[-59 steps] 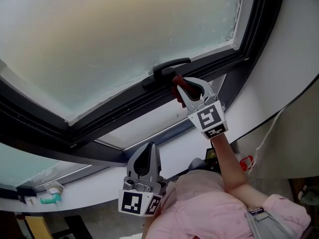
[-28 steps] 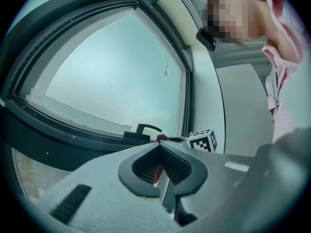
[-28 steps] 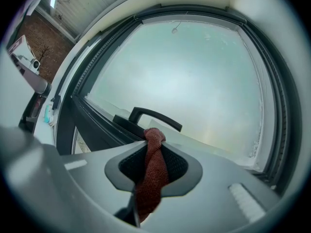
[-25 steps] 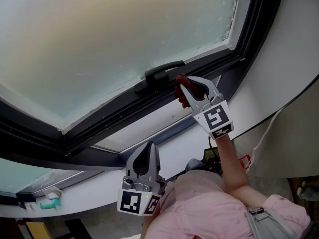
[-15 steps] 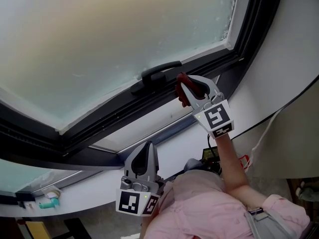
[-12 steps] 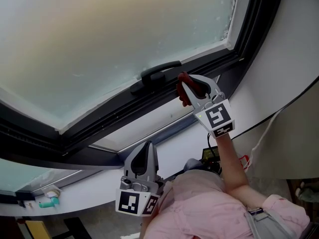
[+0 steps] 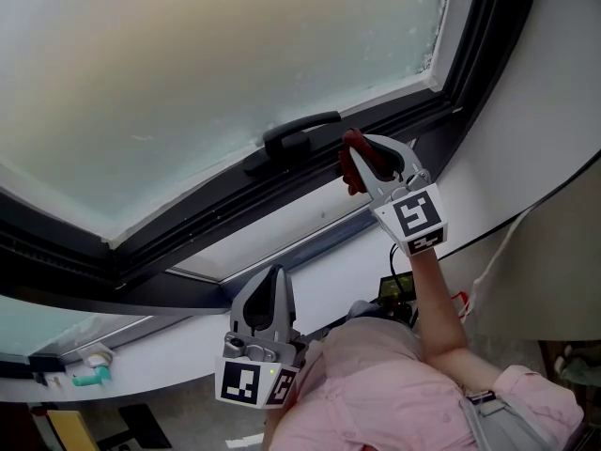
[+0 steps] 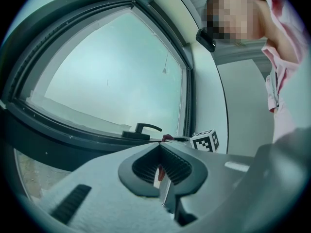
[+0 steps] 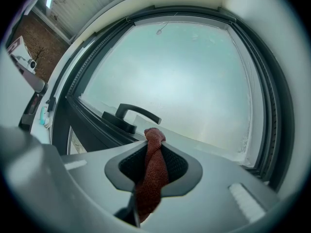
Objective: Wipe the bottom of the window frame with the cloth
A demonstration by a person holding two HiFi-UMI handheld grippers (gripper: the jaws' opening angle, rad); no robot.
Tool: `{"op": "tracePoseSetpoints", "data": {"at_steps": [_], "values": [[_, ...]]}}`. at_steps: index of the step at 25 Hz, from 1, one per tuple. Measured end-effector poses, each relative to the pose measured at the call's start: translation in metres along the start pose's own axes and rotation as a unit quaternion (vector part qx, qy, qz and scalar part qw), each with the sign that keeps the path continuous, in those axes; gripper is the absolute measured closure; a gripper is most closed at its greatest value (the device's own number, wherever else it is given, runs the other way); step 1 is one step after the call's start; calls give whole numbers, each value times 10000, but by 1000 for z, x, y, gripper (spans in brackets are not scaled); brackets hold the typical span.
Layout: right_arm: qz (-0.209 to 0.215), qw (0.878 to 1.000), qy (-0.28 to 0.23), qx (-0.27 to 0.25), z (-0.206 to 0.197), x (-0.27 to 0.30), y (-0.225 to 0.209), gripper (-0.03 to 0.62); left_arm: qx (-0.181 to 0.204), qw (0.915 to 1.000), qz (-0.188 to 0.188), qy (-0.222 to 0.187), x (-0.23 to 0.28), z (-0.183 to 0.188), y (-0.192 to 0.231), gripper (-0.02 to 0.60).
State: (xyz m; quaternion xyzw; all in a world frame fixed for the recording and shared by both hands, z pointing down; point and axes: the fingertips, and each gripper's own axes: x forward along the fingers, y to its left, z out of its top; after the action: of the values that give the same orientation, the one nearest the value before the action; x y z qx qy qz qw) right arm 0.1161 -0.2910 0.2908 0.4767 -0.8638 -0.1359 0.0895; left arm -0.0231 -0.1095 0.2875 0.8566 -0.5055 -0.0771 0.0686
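The right tongs (image 7: pixel 360 158) pinch the red cloth (image 9: pixel 151 176), soft, light and floppy, so holding it near its tip looks best, up beside the handle (image 7: pixel 299 134) on the window frame (image 7: pixel 235 216), while the left tongs (image 7: pixel 272 278) hang low, closed on nothing.

No words, numbers or brand names can be read anywhere; the marker cubes (image 7: pixel 416 218) carry only coded squares.
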Motion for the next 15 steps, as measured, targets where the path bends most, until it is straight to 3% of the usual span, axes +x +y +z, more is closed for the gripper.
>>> {"op": "tracePoseSetpoints", "data": {"at_steps": [15], "values": [[-225, 9997, 0, 101, -9, -4, -28, 528, -53, 10000, -39, 33, 12, -2, 8, 581]]}}
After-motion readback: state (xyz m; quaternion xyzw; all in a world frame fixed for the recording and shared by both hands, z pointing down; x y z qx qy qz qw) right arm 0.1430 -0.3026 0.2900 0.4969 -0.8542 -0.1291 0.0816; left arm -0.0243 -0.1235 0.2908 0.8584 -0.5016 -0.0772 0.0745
